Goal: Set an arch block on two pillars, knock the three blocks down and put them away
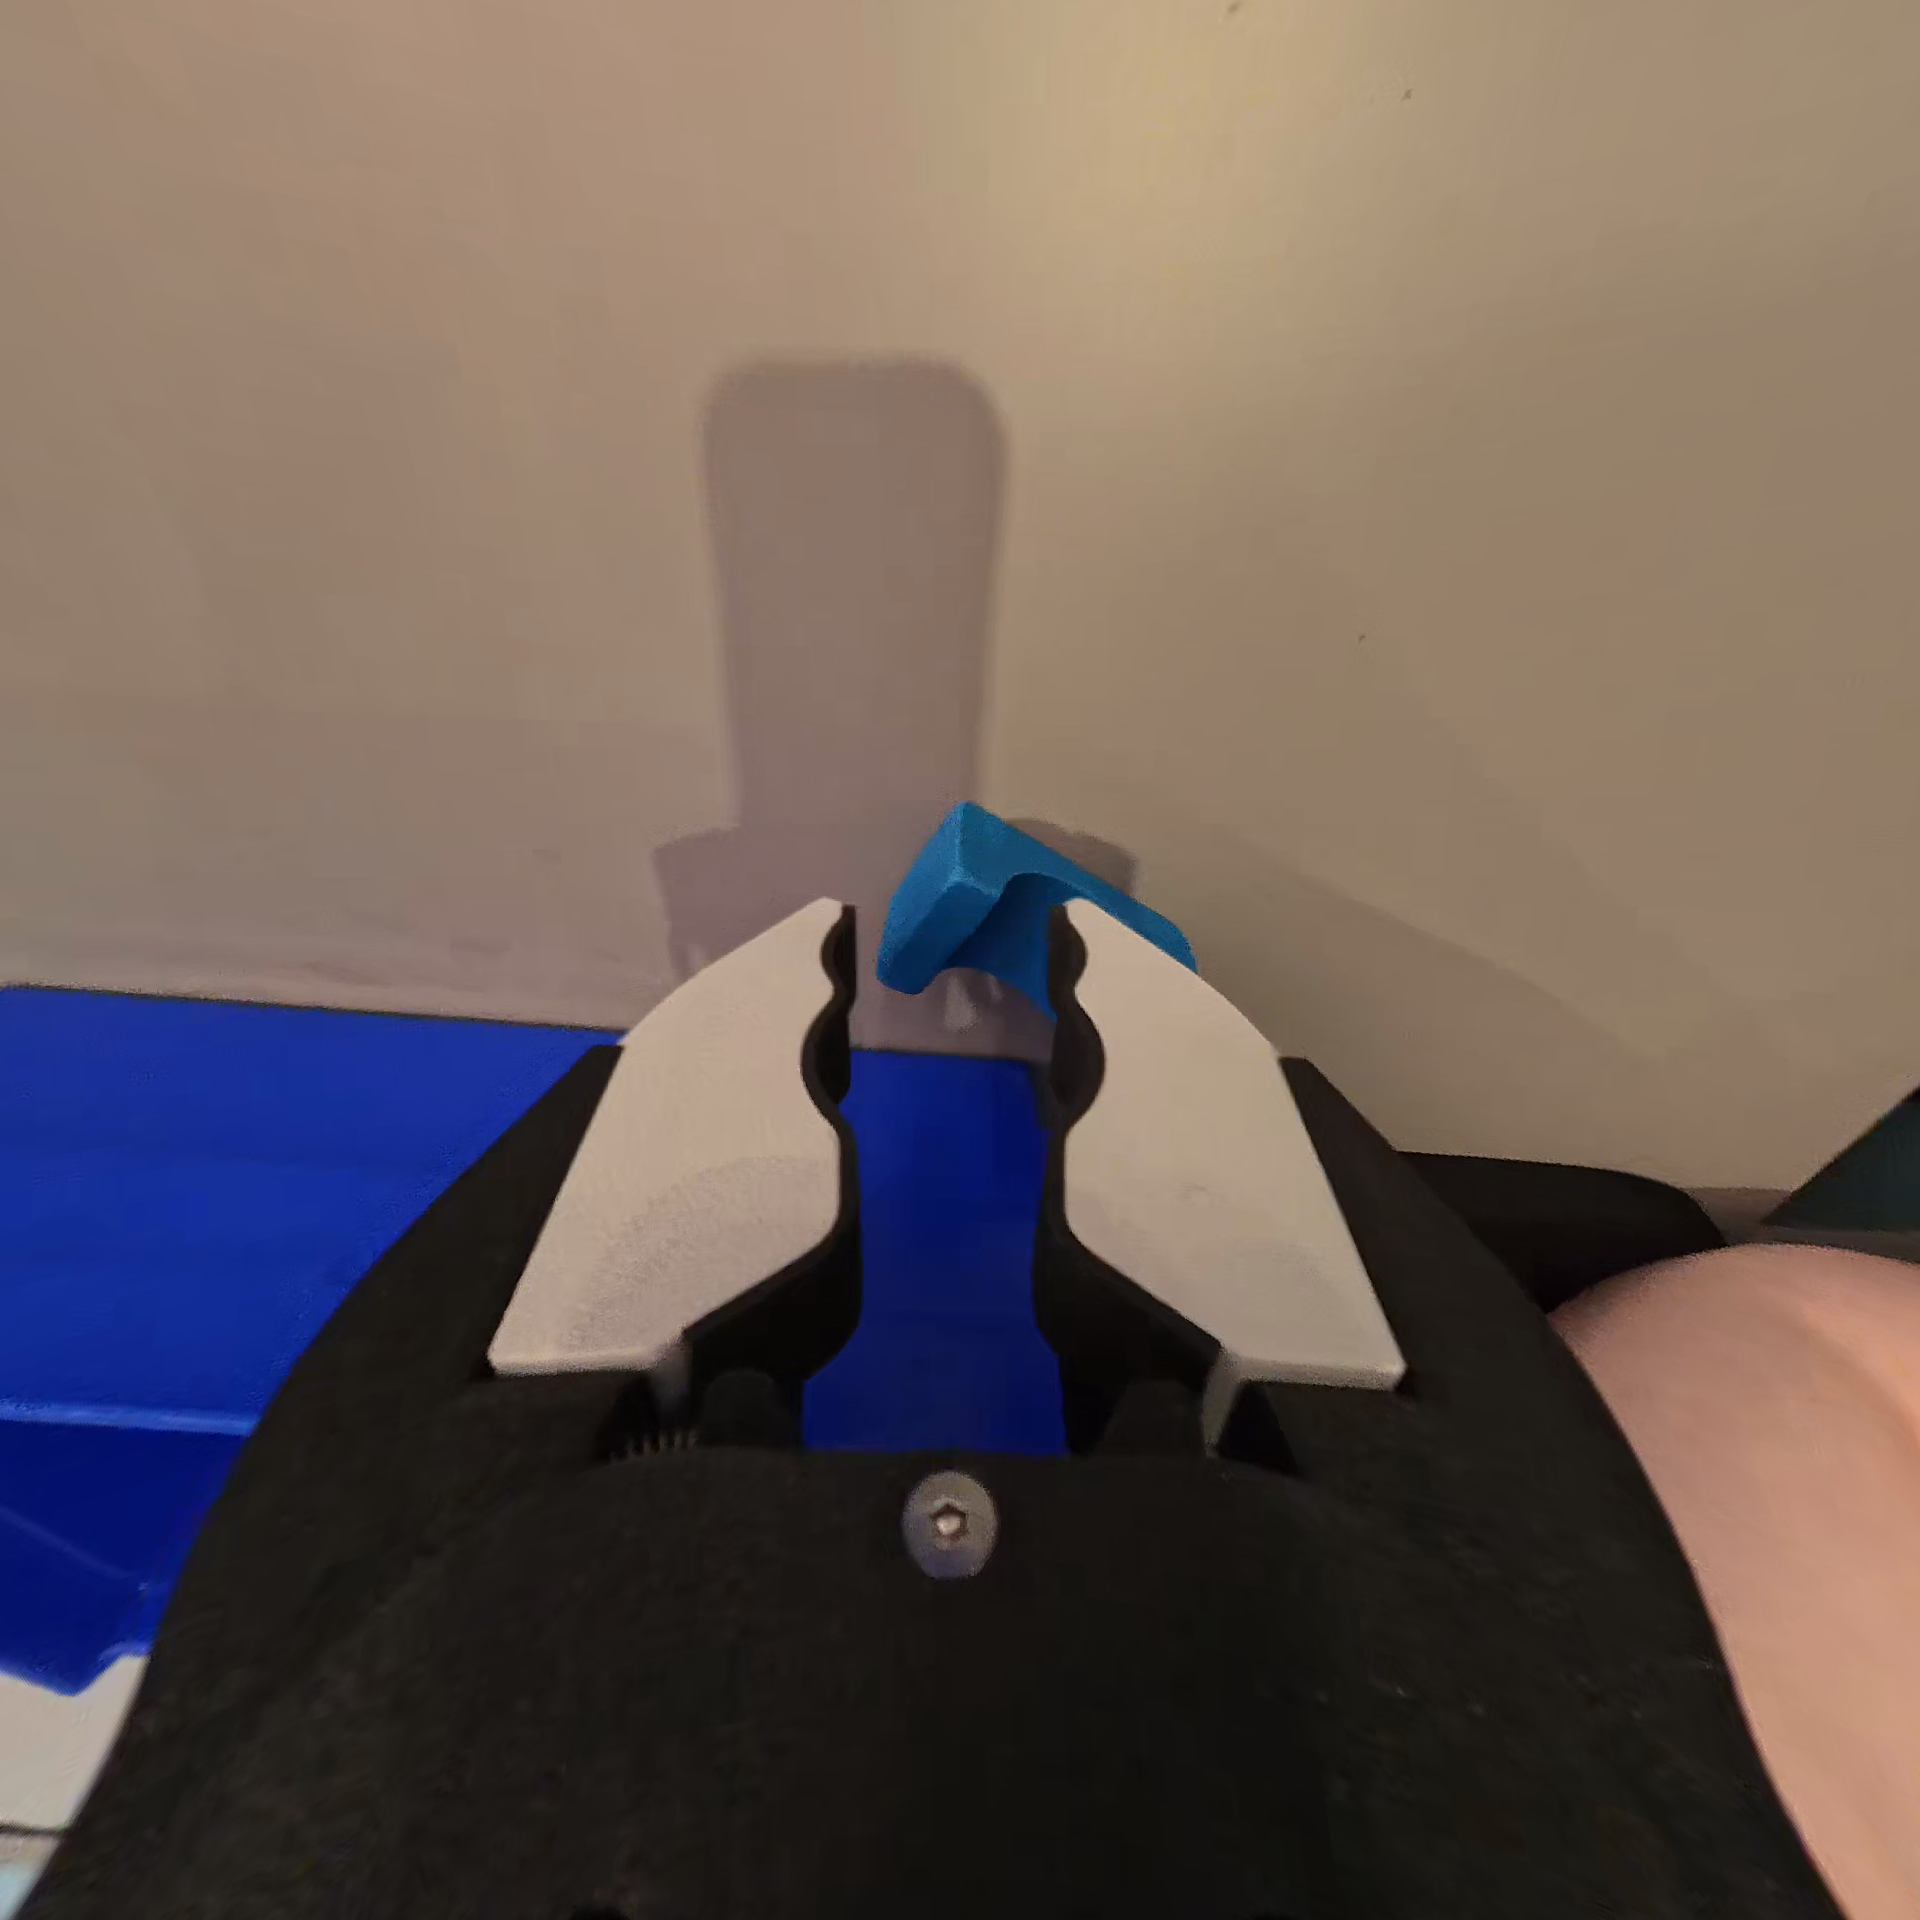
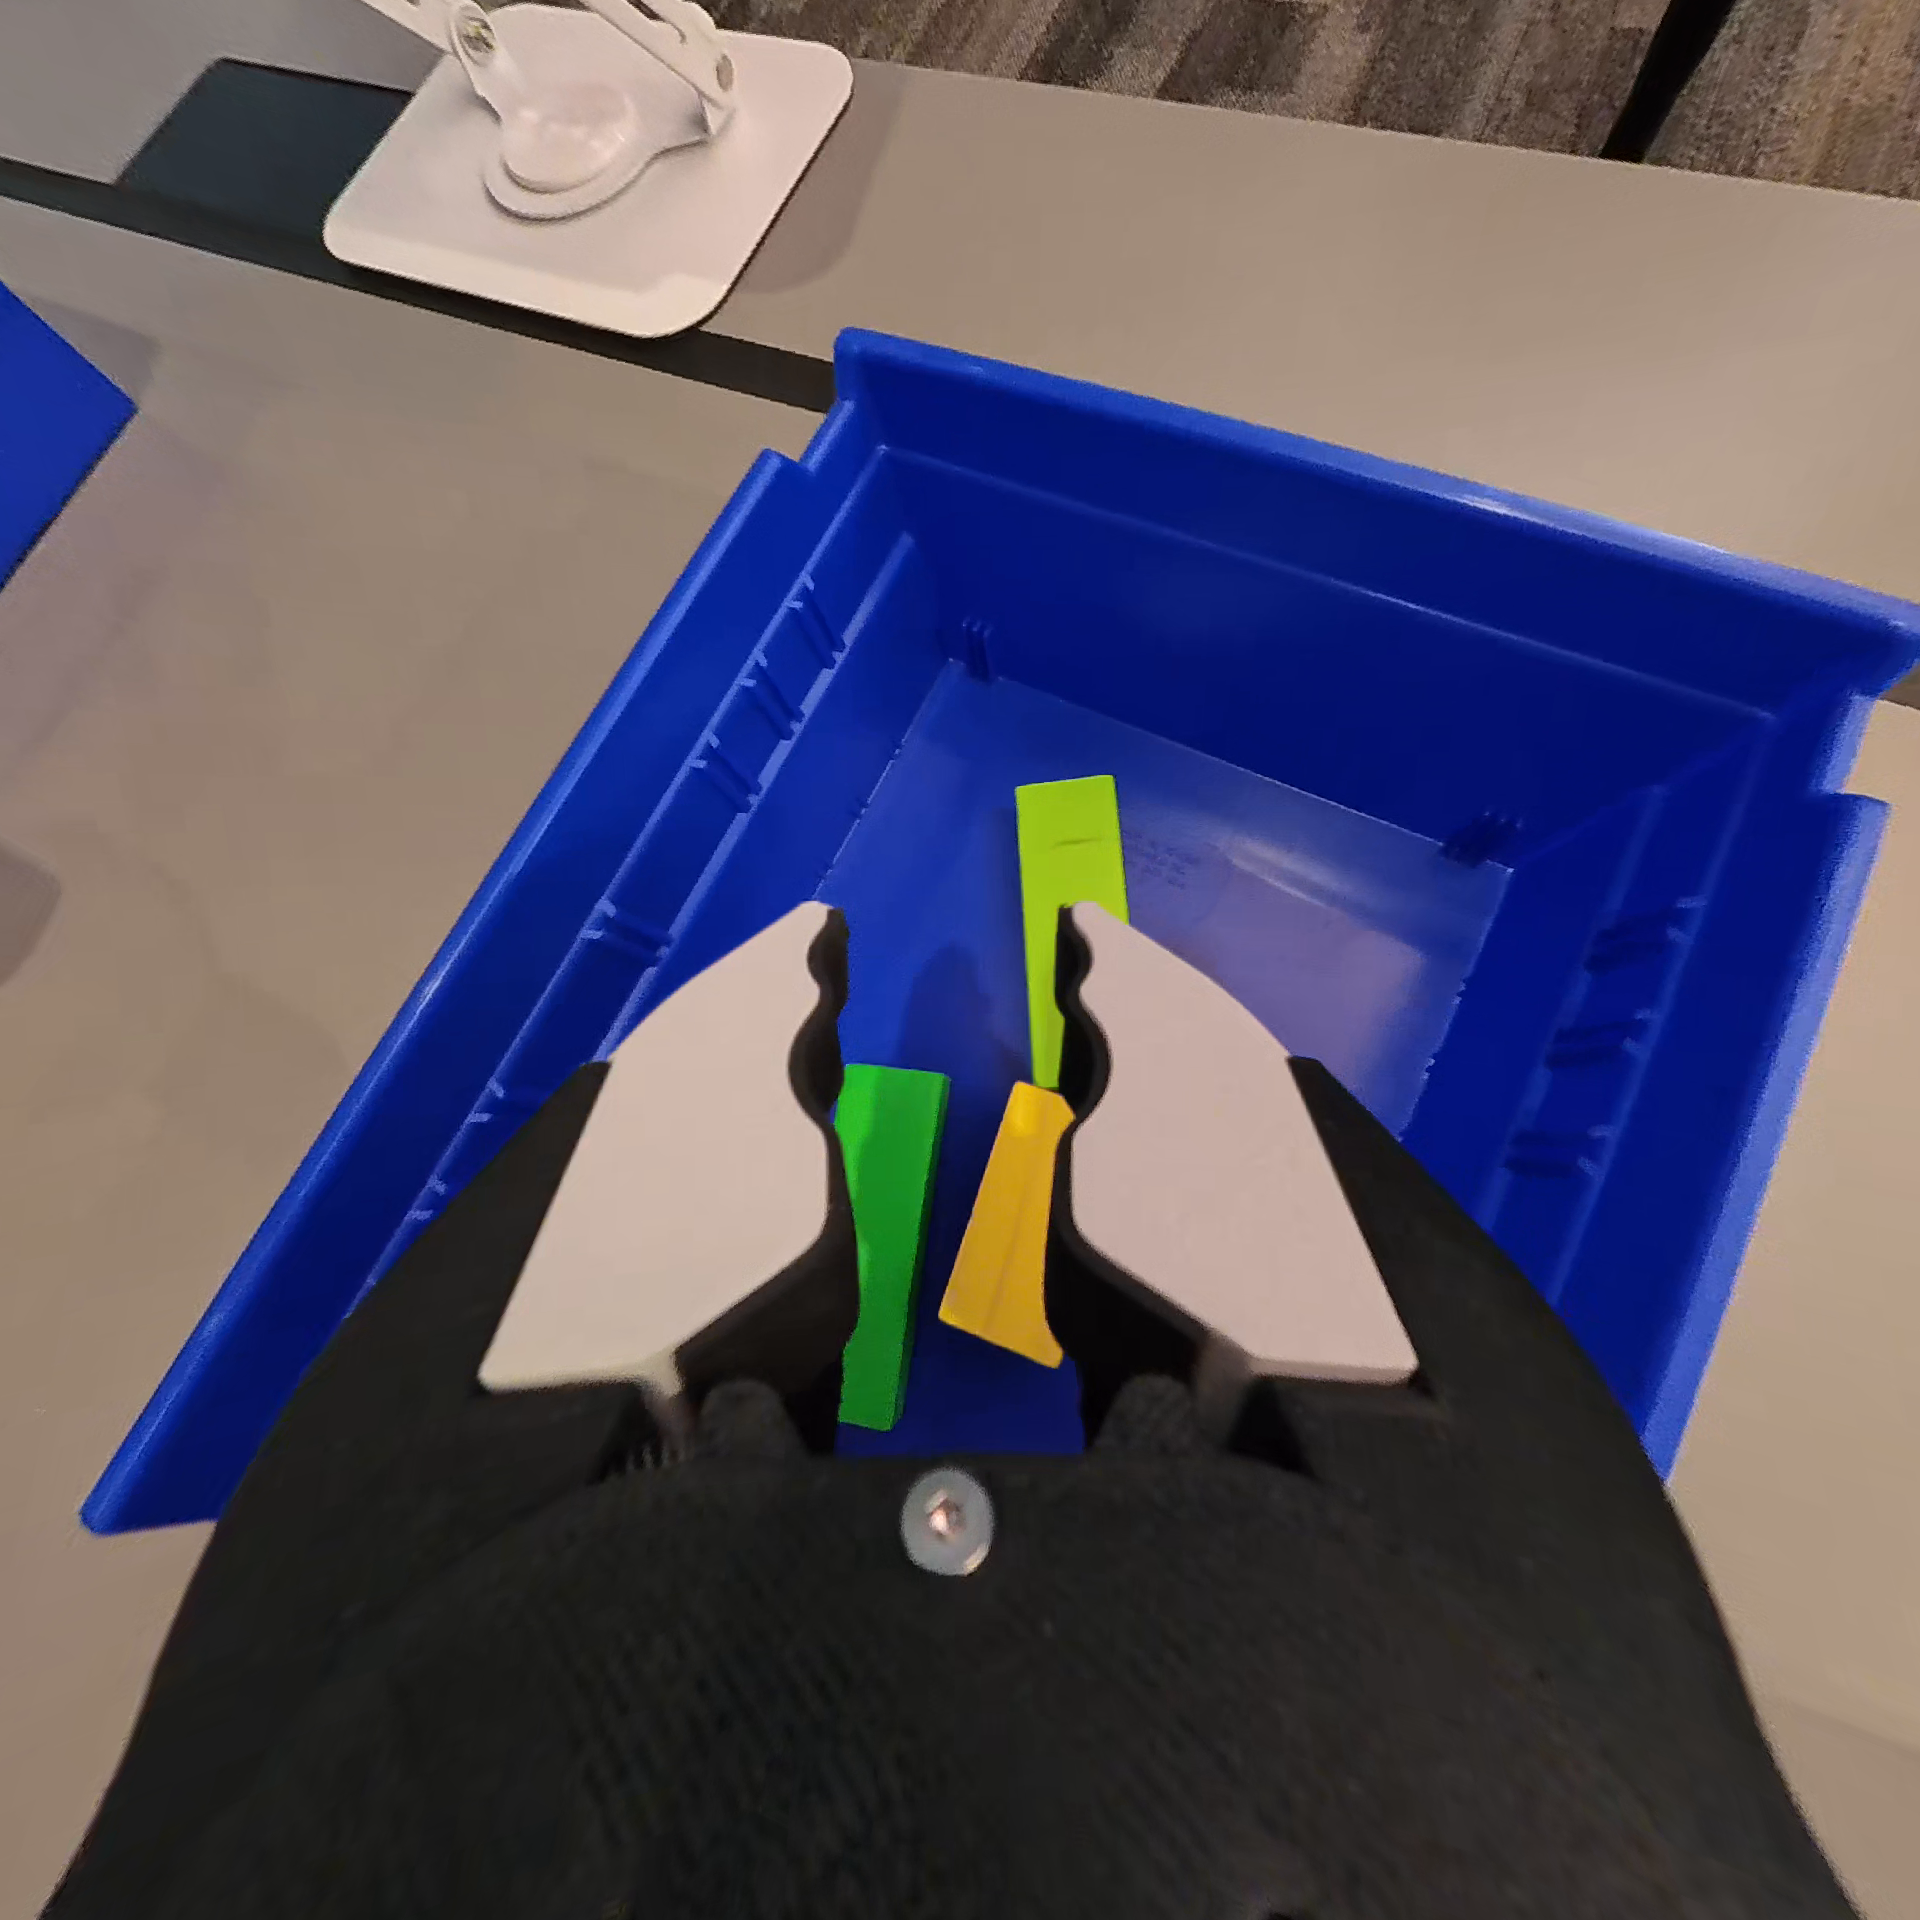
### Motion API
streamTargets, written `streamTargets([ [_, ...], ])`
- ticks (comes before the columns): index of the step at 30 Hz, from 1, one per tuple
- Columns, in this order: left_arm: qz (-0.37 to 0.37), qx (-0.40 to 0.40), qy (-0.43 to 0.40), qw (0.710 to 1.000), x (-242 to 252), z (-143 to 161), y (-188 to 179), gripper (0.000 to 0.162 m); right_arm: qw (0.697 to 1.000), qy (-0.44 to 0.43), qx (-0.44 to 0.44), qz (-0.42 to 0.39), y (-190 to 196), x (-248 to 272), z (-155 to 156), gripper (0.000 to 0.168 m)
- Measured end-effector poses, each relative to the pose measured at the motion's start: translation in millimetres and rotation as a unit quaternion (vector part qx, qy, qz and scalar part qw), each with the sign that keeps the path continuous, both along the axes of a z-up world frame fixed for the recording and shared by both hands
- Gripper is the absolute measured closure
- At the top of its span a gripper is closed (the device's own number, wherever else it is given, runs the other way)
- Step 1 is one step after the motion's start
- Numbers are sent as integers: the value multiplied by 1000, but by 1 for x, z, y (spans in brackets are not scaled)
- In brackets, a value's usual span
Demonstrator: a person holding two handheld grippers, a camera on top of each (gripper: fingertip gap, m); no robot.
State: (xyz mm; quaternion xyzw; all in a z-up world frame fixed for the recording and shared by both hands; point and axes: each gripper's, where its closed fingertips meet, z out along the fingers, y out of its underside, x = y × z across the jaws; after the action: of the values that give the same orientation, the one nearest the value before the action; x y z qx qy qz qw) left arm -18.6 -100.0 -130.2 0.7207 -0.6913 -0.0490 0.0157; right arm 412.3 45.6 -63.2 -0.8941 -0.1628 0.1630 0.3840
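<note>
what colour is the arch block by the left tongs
Light blue arch block, paler than the deep blue bin below; the left wrist view shows it best.

Left wrist view level toward wall (image 1: 1351, 416), right wrist view steeply down into bin (image 2: 1351, 499)

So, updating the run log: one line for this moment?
left claw: open, blue arch block at tips | right claw: open over blue bin

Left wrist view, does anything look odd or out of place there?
Yes. A blue arch block hangs tilted by the left gripper, against its right finger, with a gap to the other finger. It looks loose, perhaps just let go, above a blue bin.
</note>
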Motion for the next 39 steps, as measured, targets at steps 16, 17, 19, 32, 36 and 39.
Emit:
streamTargets([
  [16, 29, -44, 39, 998, -13, -15, -5, 141, 999, -5, -7, 44, -12, -15, 1, 129],
  [17, 30, -49, 38, 998, -13, -15, -6, 143, 999, -6, -9, 44, -12, -15, 0, 129],
  [19, 31, -54, 38, 997, -14, -13, -7, 144, 999, -6, -12, 46, -13, -14, -1, 129],
  [32, -30, 73, -207, 975, 33, 63, 19, 145, 998, 39, 41, 40, -19, -27, 23, 129],
  [36, -52, 122, -364, 922, 63, 113, 27, 144, 984, 98, 110, 100, -37, -76, 61, 129],
  [39, -65, 139, -459, 875, 81, 148, 24, 144, 951, 200, 137, 190, -65, -137, 91, 129],
])
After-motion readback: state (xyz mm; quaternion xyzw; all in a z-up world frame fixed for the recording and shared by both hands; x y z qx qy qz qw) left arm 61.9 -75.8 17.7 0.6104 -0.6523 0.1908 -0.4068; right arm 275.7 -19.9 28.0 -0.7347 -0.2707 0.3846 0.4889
